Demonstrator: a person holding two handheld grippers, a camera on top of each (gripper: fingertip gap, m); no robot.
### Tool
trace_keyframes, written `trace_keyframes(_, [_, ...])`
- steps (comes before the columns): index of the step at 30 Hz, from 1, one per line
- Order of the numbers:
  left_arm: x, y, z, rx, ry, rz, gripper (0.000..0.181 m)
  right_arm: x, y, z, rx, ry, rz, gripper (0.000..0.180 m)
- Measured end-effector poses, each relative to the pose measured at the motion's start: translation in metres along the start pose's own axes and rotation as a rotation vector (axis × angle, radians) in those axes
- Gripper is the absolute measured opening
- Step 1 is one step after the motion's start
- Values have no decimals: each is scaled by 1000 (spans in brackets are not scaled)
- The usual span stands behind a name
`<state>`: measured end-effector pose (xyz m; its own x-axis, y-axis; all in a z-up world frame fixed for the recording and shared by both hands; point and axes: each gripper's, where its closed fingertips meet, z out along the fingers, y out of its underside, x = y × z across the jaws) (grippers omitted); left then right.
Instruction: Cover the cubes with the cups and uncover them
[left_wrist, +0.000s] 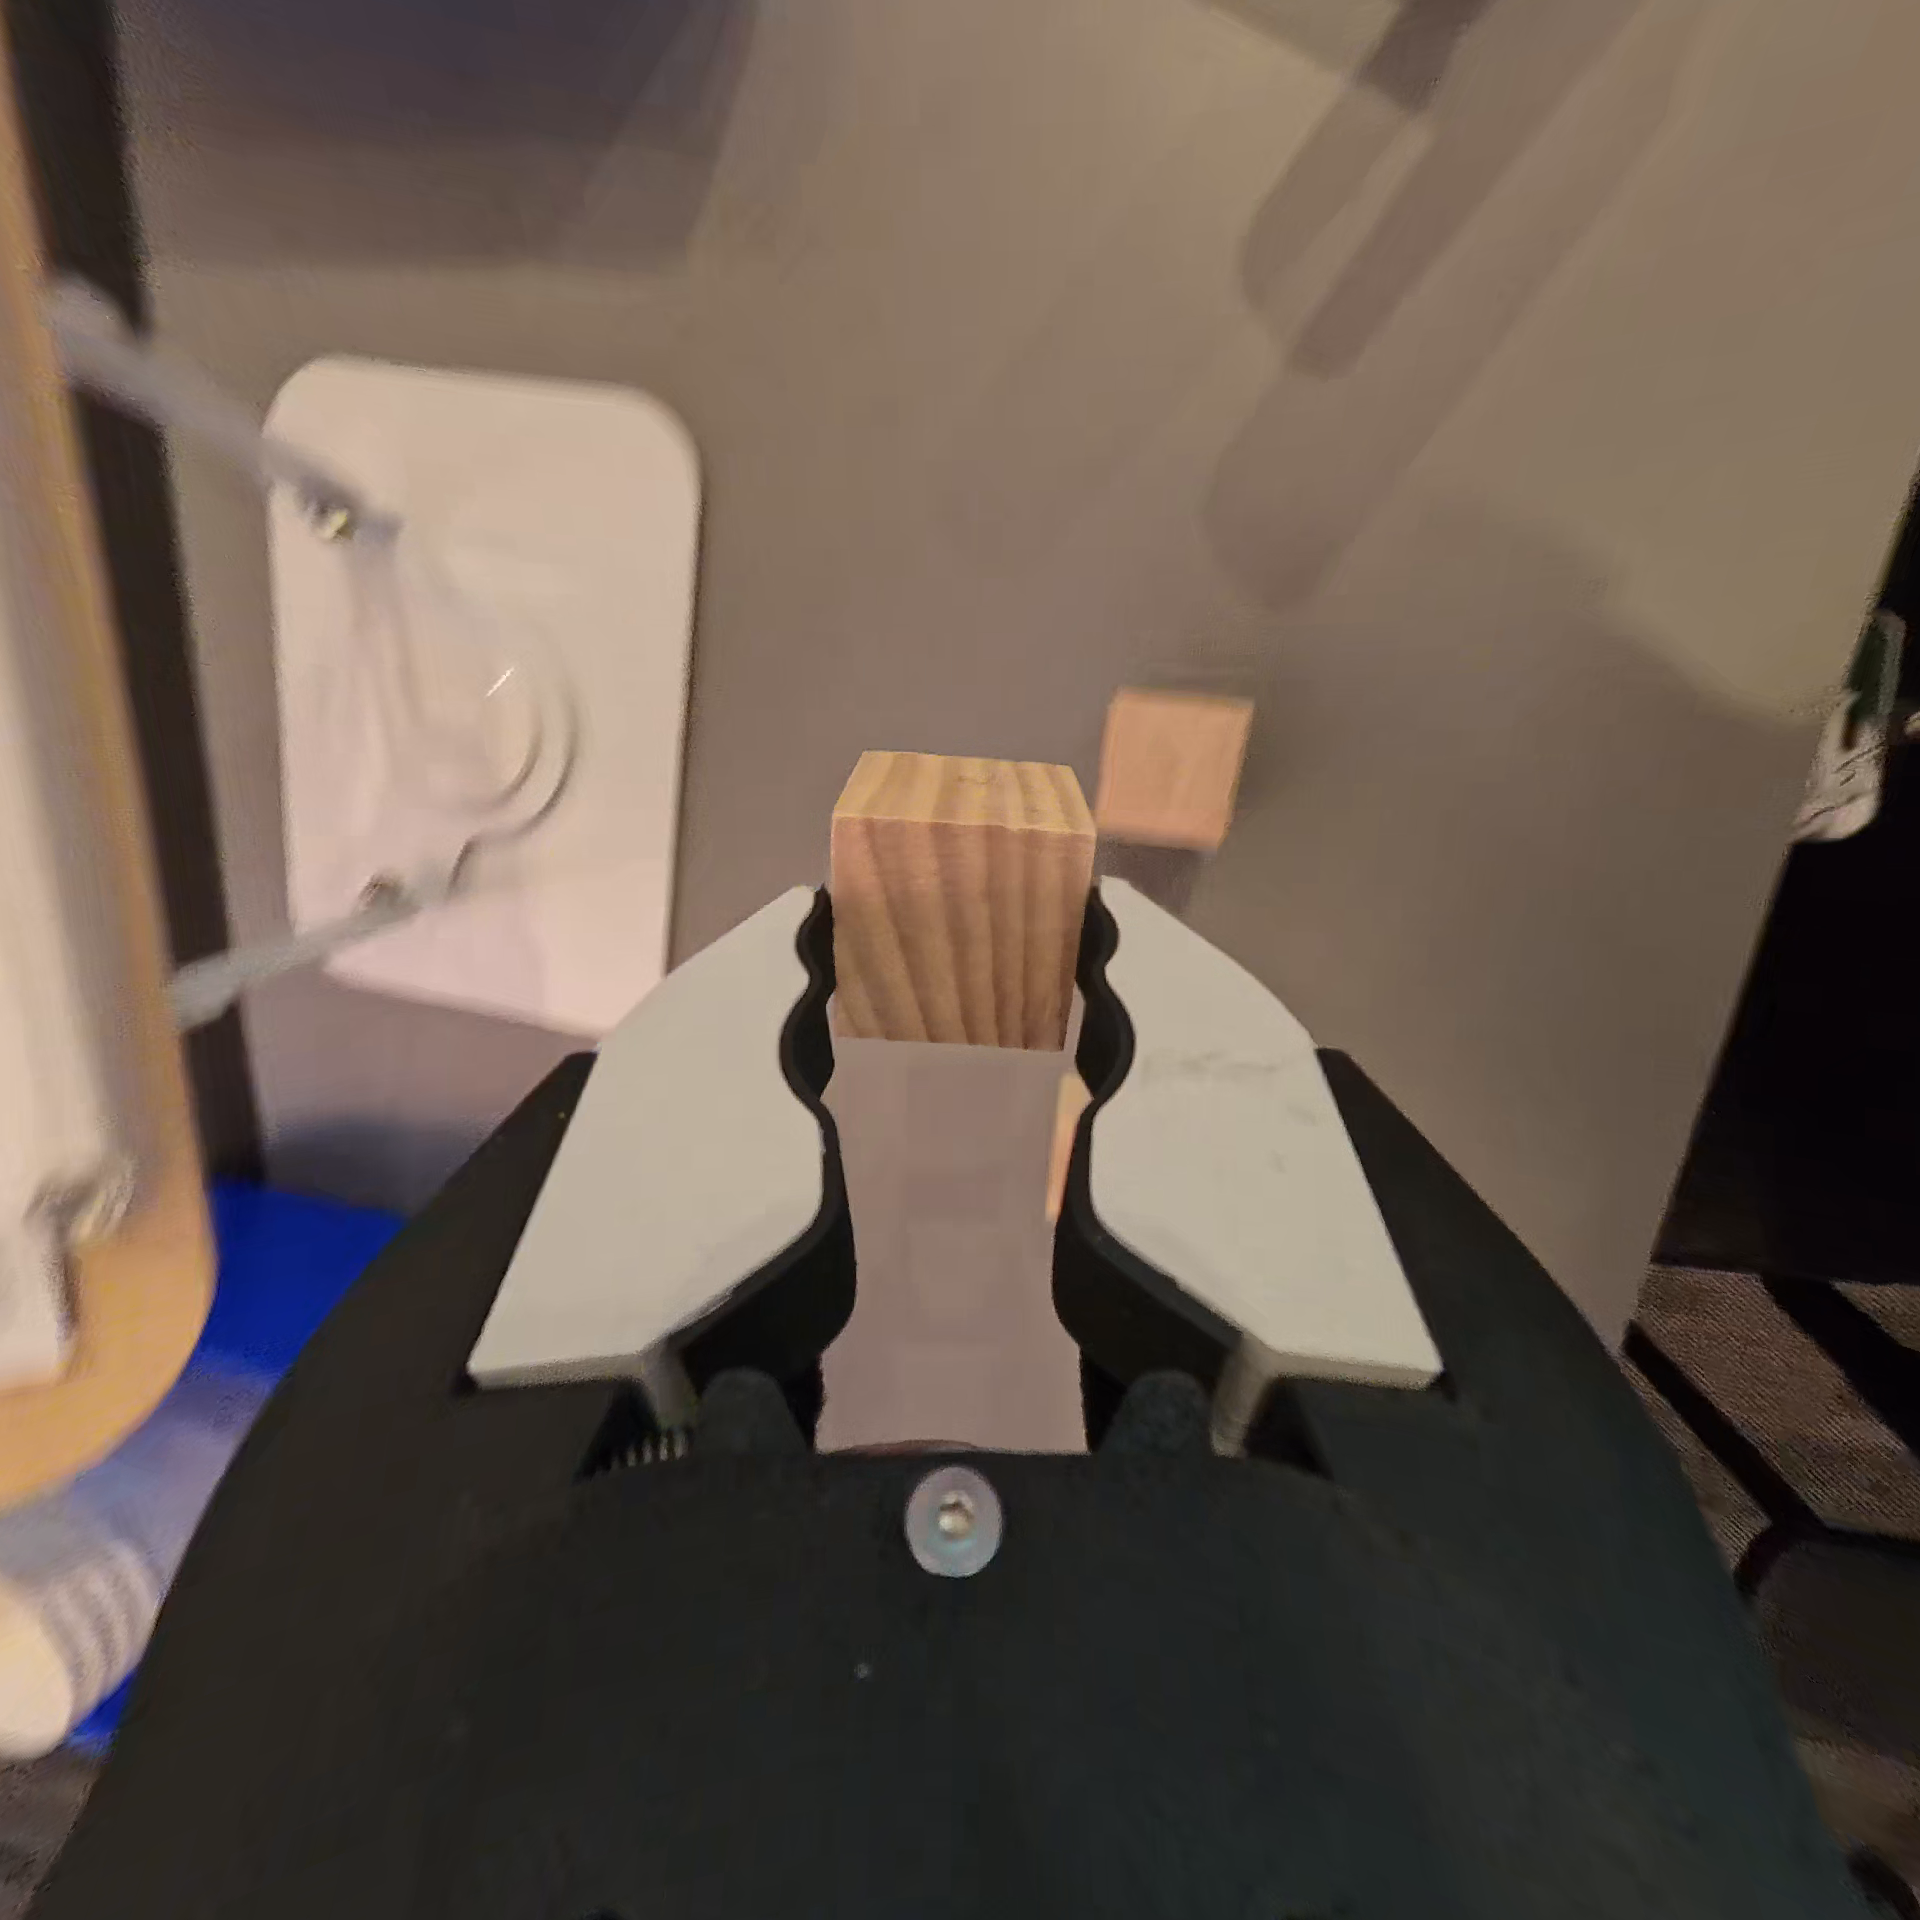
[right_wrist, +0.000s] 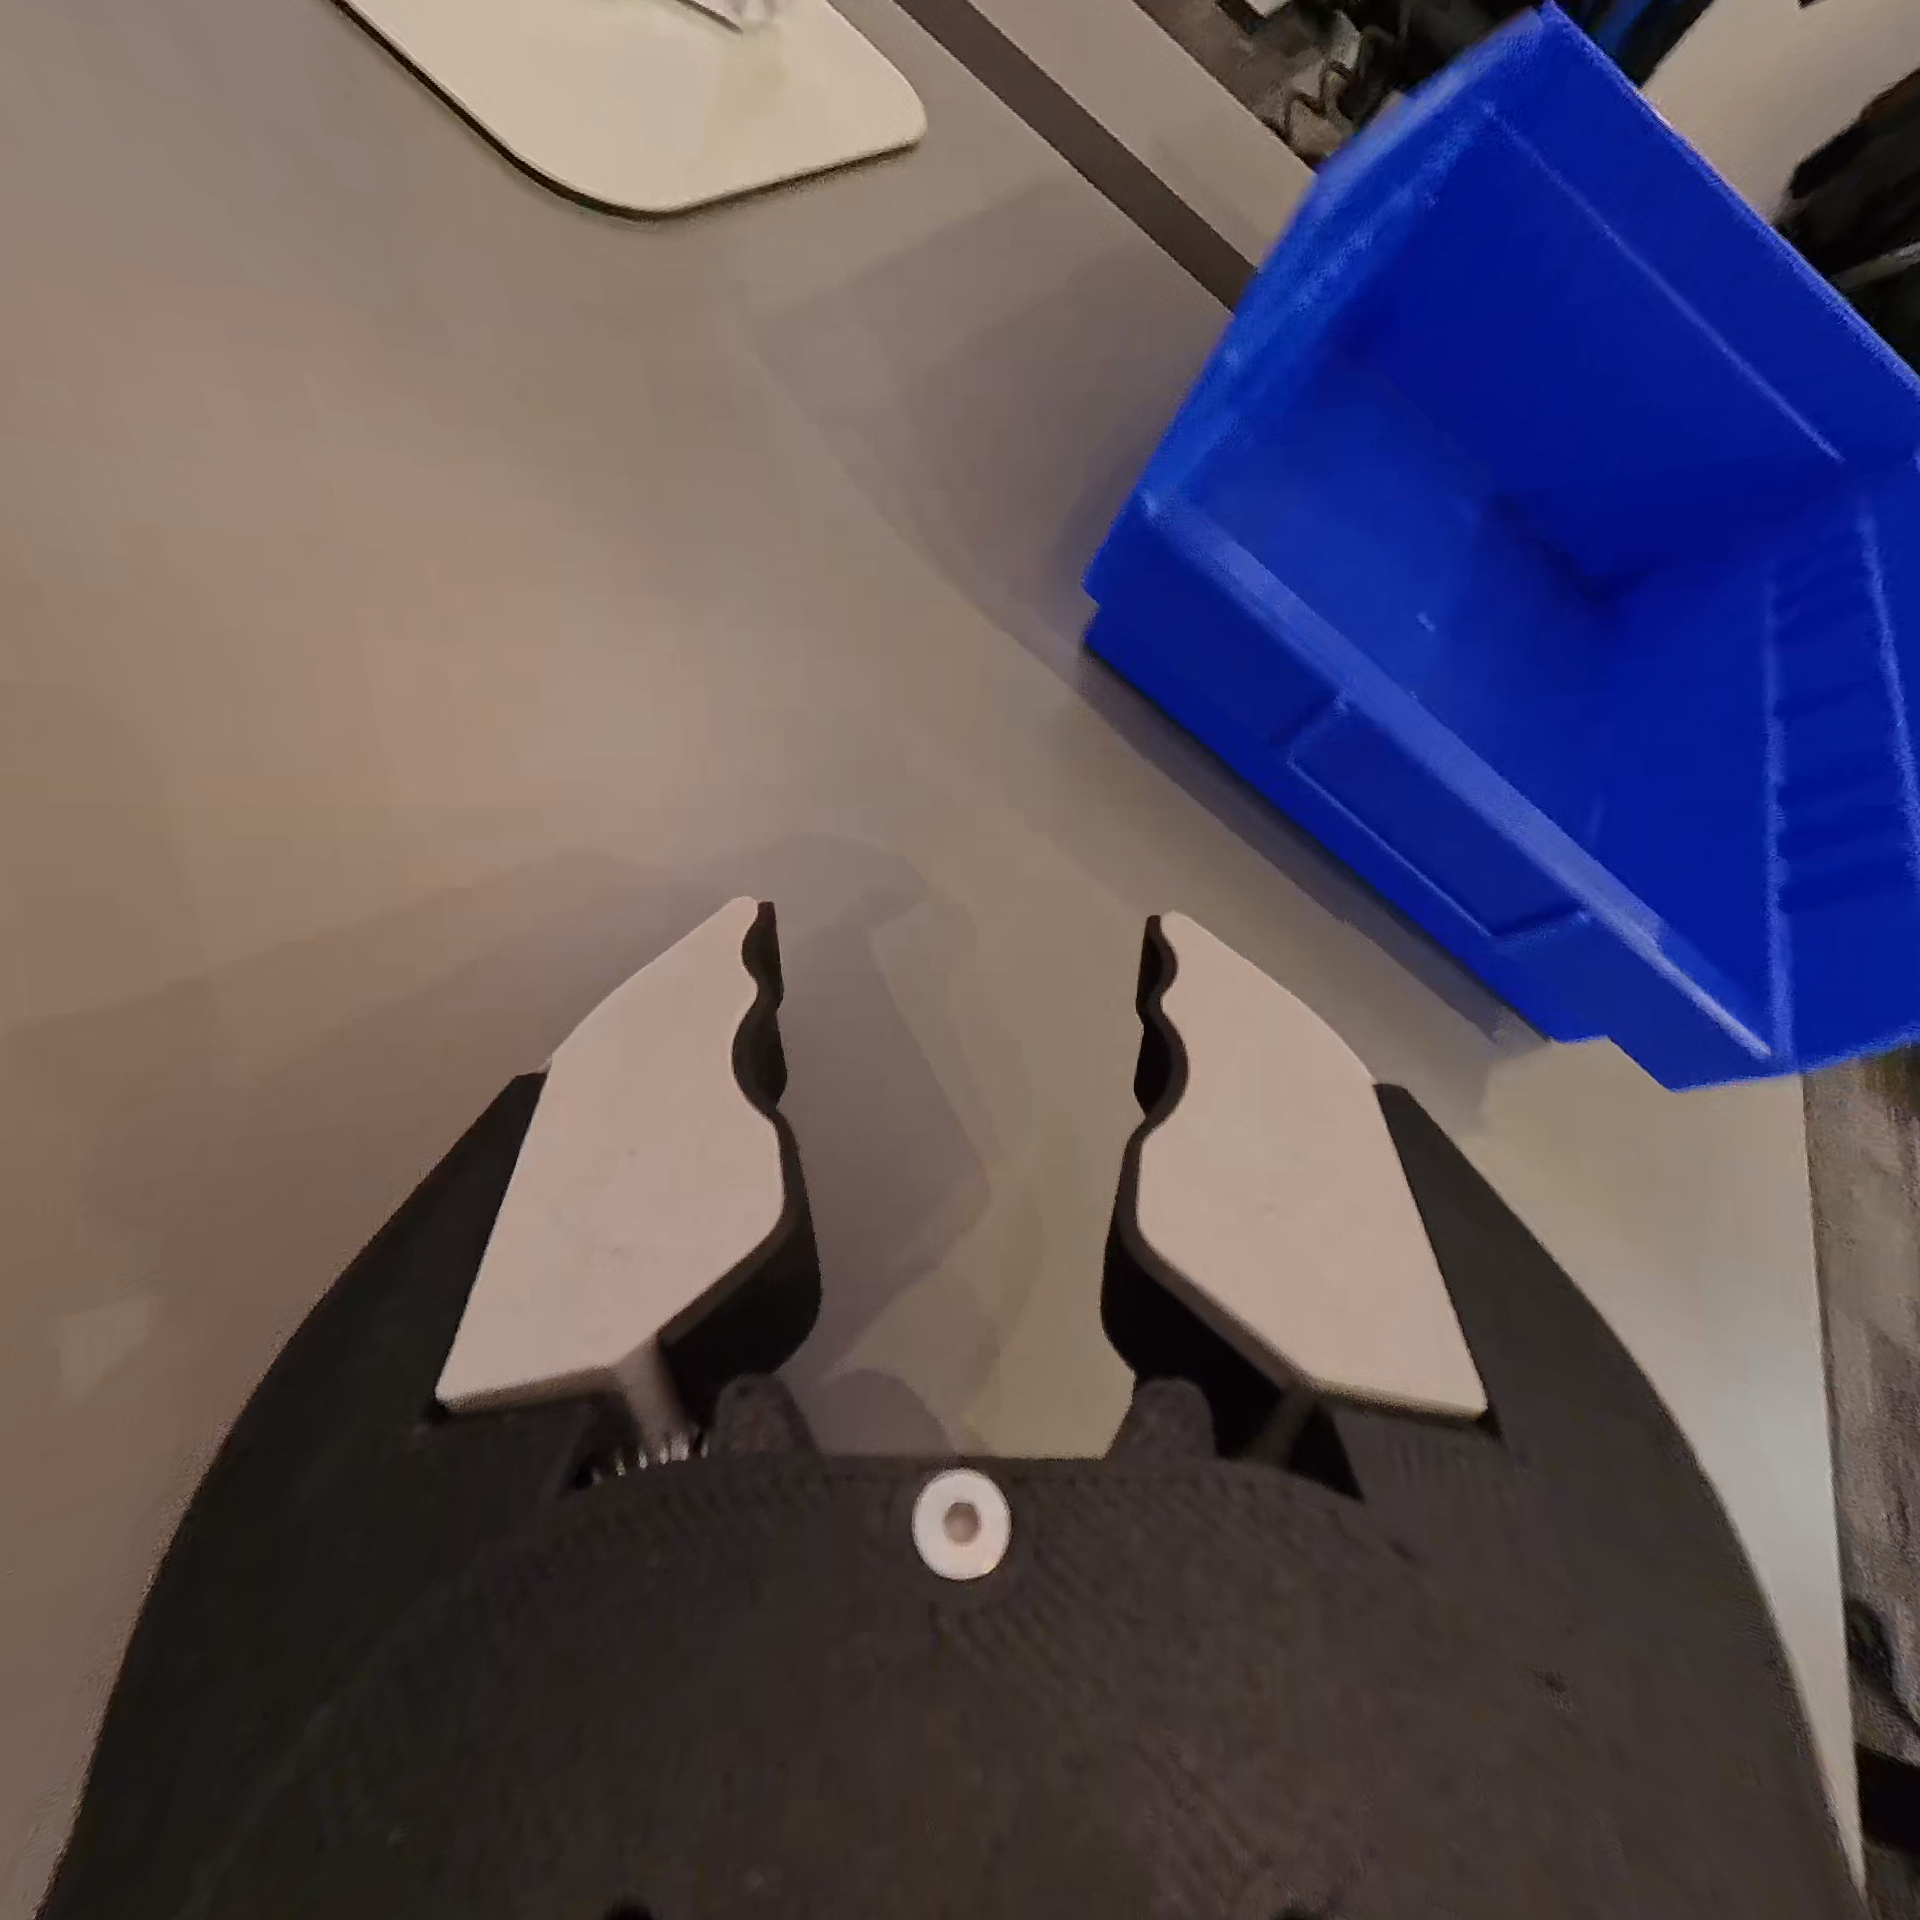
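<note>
My left gripper (left_wrist: 961, 935): fingers clamp a wooden cube (left_wrist: 961, 902) above the bench (left_wrist: 935, 468); second cube (left_wrist: 1174, 771) blurred beyond. Right gripper (right_wrist: 958, 920): fingers apart, empty, near blue bin (right_wrist: 1538, 582), cut off.

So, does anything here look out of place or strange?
Yes. The left gripper is shut on a wooden cube held in the air, though the task only moves cups. A second cube lies on the table. The blue bin is empty, and the right gripper holds nothing.
</note>
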<state>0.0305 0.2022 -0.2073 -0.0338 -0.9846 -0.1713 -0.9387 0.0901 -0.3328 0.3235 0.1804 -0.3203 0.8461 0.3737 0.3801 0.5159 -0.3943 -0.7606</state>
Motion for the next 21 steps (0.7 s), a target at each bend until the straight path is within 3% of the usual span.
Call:
trace_keyframes(5, [37, -63, 64, -66, 84, 66, 44, 12, 2, -5, 25, 11, 65, 67])
trace_keyframes(10, [53, -79, 116, -141, 145, 57, 44, 7, 4, -2, -3, 7, 19, 68])
trace_keyframes(21, [60, -87, 144, -179, 130, 53, 44, 7, 4, -2, -4, 3, 26, 68])
